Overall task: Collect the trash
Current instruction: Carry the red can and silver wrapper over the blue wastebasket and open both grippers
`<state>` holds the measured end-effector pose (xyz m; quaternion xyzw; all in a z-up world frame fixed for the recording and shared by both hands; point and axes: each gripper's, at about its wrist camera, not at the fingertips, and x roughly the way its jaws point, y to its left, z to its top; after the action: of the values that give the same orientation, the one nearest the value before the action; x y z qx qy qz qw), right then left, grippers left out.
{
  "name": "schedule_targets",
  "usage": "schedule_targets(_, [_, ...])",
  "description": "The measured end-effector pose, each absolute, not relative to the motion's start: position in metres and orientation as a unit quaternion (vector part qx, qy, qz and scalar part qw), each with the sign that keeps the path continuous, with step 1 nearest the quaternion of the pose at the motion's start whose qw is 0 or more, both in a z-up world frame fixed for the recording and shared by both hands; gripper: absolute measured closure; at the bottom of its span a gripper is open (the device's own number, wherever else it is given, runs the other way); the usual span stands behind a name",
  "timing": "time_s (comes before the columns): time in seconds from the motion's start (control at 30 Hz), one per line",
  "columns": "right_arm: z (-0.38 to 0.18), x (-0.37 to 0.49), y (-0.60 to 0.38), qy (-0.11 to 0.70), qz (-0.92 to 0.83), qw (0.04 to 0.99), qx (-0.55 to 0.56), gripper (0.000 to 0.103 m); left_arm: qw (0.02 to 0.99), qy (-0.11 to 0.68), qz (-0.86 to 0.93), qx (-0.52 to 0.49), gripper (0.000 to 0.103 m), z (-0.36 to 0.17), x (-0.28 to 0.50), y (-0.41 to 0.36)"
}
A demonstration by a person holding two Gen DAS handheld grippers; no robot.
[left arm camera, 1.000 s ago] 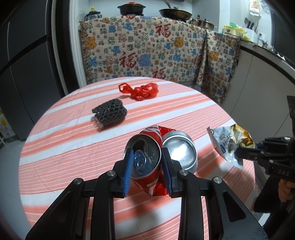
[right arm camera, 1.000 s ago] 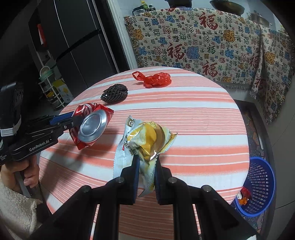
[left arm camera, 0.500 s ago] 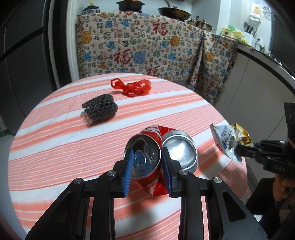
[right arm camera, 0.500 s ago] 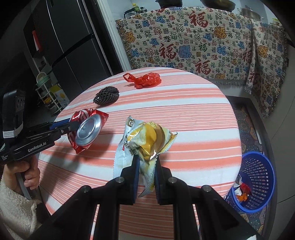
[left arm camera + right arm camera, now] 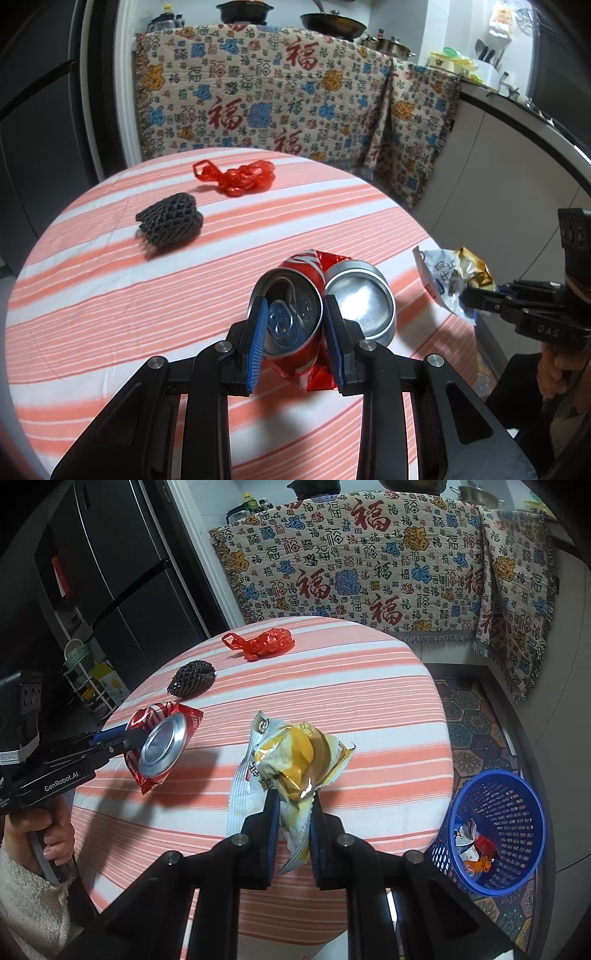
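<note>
Two grippers loaded, left gripper (image 5: 293,328) jaws hiding crushed can (image 5: 295,314) sides, right gripper (image 5: 292,818) covering wrapper (image 5: 291,760) bottom

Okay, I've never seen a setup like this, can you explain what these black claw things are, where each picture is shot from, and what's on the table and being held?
These are handheld grabbers, one in each of a person's hands, each with a camera looking along its two fingers. The left view shows the left gripper shut on a crushed red soda can. The right view shows the right gripper shut on a crumpled snack wrapper. Each grabber also appears at the edge of the other's picture. On the round striped table lie a black foam net and a red plastic bag. On the floor beside it stands a blue basket with some trash inside.
</note>
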<state>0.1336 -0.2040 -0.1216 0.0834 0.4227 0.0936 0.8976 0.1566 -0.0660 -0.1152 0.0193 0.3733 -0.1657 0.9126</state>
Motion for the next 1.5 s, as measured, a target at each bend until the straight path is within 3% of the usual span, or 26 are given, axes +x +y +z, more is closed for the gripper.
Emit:
schedule_targets(0.4, [-0.109, 0.13, -0.235, 0.409, 0.074, 0.904, 0.097, 0.089, 0.903, 0.374, -0.209, 0.017, 0.074, -0.105, 0.162, -0.103])
schedule_targets(0.73, [-0.096, 0.104, -0.372, 0.414, -0.063, 0.901, 0.112, 0.089, 0.868, 0.369, -0.332, 0.027, 0.074, -0.09, 0.182, -0.242])
schedule_targets(1.03, [-0.134, 0.1, -0.464, 0.446, -0.119, 0.875, 0.146, 0.089, 0.84, 0.406, -0.358, 0.041, 0.074, -0.132, 0.217, -0.373])
schedule_targets(1.5, [-0.217, 0.124, -0.542, 0.523, -0.129, 0.827, 0.158, 0.088, 0.815, 0.465, -0.344, 0.033, 0.072, -0.198, 0.255, -0.45])
